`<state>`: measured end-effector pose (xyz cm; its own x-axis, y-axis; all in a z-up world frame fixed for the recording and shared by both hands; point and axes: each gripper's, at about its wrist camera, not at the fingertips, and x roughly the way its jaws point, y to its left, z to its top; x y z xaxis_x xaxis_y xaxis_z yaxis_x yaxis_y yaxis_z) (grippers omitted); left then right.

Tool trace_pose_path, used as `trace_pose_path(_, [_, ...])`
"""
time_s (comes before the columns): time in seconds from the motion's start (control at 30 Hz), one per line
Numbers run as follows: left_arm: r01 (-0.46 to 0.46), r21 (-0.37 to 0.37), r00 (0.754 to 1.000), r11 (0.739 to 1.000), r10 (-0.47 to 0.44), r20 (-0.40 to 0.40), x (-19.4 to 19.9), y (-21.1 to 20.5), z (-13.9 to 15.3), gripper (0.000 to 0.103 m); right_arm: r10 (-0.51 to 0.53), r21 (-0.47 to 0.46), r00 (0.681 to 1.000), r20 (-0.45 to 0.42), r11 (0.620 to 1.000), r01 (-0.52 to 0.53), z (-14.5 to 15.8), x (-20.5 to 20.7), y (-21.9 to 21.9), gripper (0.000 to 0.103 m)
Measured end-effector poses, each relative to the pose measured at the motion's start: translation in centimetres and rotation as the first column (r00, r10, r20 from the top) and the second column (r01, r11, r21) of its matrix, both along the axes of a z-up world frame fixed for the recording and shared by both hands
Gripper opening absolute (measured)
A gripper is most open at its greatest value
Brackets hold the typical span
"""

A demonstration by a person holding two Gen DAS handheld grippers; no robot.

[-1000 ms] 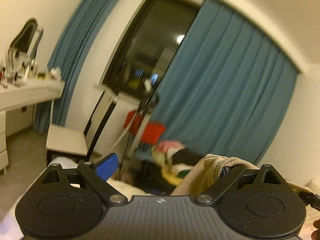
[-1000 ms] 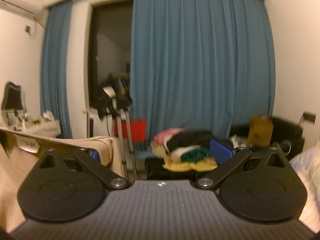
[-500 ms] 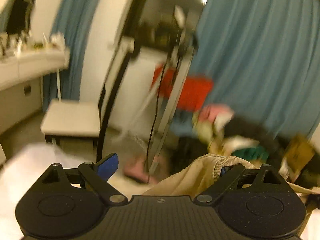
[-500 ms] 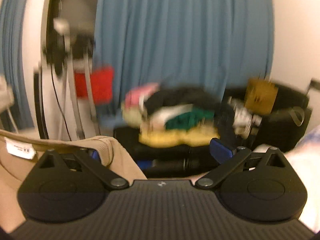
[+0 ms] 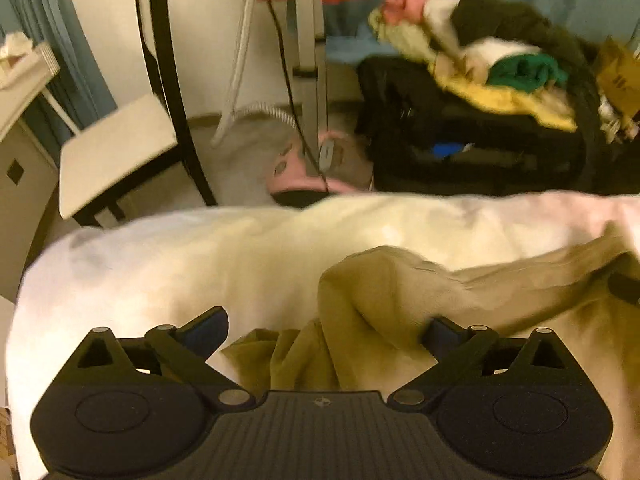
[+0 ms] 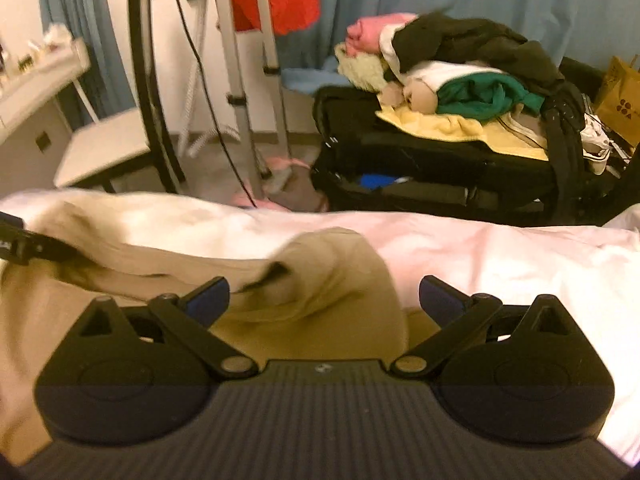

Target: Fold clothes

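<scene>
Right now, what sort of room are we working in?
Most likely a bedroom in a home. The tan garment lies on a white bed sheet, with blue curtains behind, a chair beside a white dresser, and a pile of clothes on a black suitcase.

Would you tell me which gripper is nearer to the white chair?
Left. The left gripper works the tan garment at the bed end nearest the white chair; the right gripper sits farther along.
</scene>
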<state>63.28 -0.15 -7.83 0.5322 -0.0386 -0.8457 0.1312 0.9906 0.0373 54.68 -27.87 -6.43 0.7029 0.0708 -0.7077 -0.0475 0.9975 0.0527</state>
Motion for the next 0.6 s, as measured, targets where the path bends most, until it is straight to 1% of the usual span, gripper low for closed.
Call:
trace_pose_path(0.07, [0.009,-0.016,0.998,1.0,-0.008,0.067,-2.9,0.1,2.4,0.102,-0.005,0.022,0.999,0.041,1.0,0.004,1.8,-2.6,0.6,0.103])
trace_pose_path(0.17, [0.001,-0.028,0.977,1.0,0.005,0.213,-8.5,-0.5,5.4,0.103,-0.025,0.062,0.991,0.128,0.998,0.017,4.8,-7.3,0.5,0.103])
trace_pose_path(0.2, [0.003,-0.043,0.97,0.999,0.007,0.242,-11.1,-0.5,5.9,0.103,-0.032,0.071,0.987,0.159,0.997,0.021,5.5,-8.6,0.3,0.103])
trace_pose_path(0.3, [0.014,-0.088,0.944,0.996,0.016,0.328,-18.9,-0.7,7.3,0.103,-0.061,0.105,0.967,0.249,0.994,0.036,7.5,-14.9,0.4,0.103])
trace_pose_path(0.47, [0.04,-0.16,0.885,0.986,0.04,0.465,-32.0,-1.0,9.6,0.102,-0.107,0.161,0.933,0.342,0.985,0.054,9.8,-25.9,0.5,0.103])
trace_pose_path(0.5, [0.045,-0.17,0.872,0.984,0.045,0.487,-34.6,-0.9,9.9,0.102,-0.11,0.17,0.926,0.361,0.984,0.051,10.1,-28.2,0.8,0.103])
trace_pose_path(0.6, [0.048,-0.173,0.843,0.984,0.053,0.535,-41.9,-0.2,9.2,0.103,-0.115,0.178,0.903,0.415,0.983,0.043,10.5,-34.6,1.5,0.103])
